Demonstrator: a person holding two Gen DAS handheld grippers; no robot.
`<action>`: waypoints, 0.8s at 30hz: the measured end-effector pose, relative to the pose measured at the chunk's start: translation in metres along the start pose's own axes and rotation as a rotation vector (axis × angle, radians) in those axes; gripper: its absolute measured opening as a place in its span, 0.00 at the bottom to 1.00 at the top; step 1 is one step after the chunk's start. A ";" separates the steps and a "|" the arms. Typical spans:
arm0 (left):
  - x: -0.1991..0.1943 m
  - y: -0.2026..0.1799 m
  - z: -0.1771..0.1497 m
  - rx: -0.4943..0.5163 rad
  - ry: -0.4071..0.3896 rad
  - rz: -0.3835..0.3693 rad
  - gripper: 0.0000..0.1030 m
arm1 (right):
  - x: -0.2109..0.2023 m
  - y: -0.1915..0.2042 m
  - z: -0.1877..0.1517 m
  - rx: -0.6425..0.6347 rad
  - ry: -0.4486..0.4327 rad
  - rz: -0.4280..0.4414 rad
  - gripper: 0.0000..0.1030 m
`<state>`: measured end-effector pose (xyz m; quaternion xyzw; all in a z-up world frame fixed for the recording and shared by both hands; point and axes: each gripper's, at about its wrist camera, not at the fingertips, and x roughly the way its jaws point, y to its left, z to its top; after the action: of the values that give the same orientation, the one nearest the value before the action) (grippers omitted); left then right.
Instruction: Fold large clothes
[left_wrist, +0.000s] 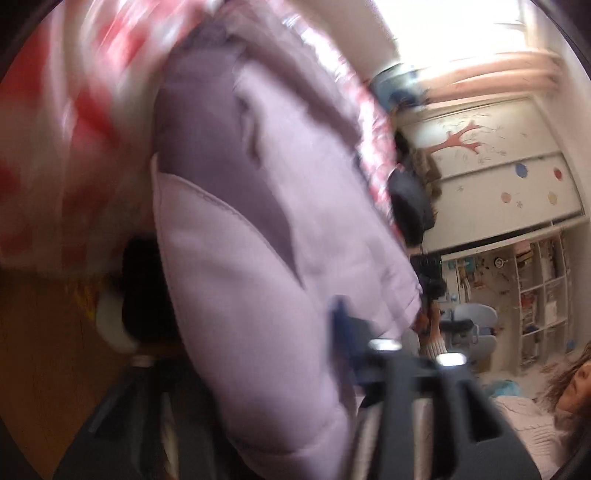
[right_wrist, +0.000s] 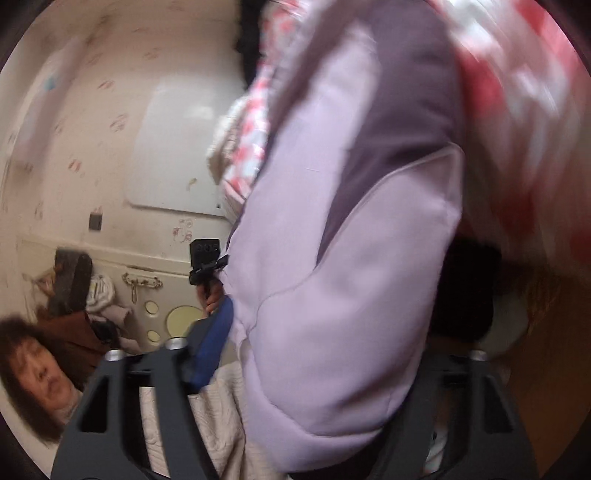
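1. As seen along the left gripper (left_wrist: 236, 343), a padded lilac jacket (left_wrist: 236, 258) fills the whole gap between its two fingers, lifted off the floor and sagging in thick folds.
2. One blue pad (left_wrist: 341, 317) lies against the jacket's edge. The opposite finger is mostly hidden behind the padding, so I cannot tell whether this gripper is clenched on the jacket or only has it lying loose between the jaws.
3. The right gripper (right_wrist: 347, 332) shows the same picture from the other side: the jacket (right_wrist: 332, 277) bulges between its fingers, and its blue pad (right_wrist: 216, 336) sits just beside the jacket's seam.
4. Its far finger is covered by fabric and the view is blurred, so its hold cannot be judged either.
5. A darker purple panel (left_wrist: 207, 140) runs down the jacket beside the pale lilac part.
6. Red-and-white patterned cloth (left_wrist: 74, 129) lies above and behind the jacket in both views.
7. A wooden floor (left_wrist: 37, 350) shows below.
8. Beyond the jacket stand a white wardrobe painted with a tree (left_wrist: 480, 155), open shelves (left_wrist: 539, 288) and a grey chair (left_wrist: 476, 321).
9. The right wrist view shows a wall with a whiteboard (right_wrist: 177, 147).
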<state>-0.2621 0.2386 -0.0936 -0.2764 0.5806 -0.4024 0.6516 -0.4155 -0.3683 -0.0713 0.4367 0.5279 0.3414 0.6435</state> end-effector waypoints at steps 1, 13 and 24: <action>0.001 0.014 -0.001 -0.032 -0.001 -0.013 0.66 | 0.000 -0.014 0.000 0.045 0.001 0.010 0.71; 0.005 0.043 -0.005 -0.151 -0.123 -0.097 0.74 | -0.002 -0.029 -0.005 -0.035 -0.157 0.152 0.53; -0.043 -0.050 -0.038 0.073 -0.264 -0.094 0.16 | -0.039 0.023 -0.032 -0.225 -0.291 0.248 0.32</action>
<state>-0.3094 0.2528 -0.0365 -0.3299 0.4612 -0.4133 0.7125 -0.4543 -0.3881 -0.0368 0.4684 0.3303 0.4081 0.7106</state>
